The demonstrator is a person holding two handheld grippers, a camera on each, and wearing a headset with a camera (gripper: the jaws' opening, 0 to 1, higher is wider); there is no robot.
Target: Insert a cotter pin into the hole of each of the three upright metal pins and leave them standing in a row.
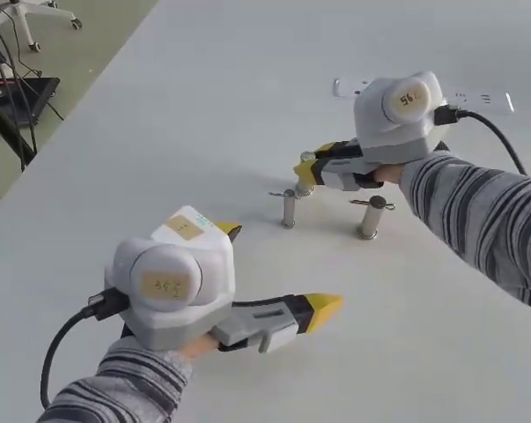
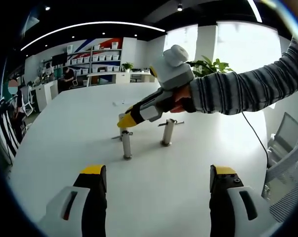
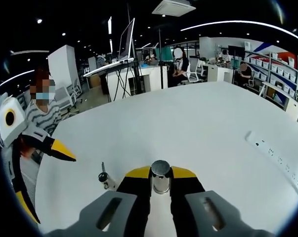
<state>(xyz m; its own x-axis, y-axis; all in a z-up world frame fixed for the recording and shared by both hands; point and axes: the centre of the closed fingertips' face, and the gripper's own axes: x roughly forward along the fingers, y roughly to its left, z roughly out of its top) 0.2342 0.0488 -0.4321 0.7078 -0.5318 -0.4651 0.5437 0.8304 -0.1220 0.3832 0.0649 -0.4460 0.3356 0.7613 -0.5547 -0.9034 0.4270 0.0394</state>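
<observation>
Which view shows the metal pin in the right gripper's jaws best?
Right gripper view: the metal pin sits close up, gripped between the jaws, top face clear. Head view shows it mostly hidden behind the right gripper. Left gripper view shows it small, partly behind that gripper's yellow tip.

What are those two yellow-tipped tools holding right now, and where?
The right gripper grips an upright metal pin near its top; the left gripper holds nothing.
</observation>
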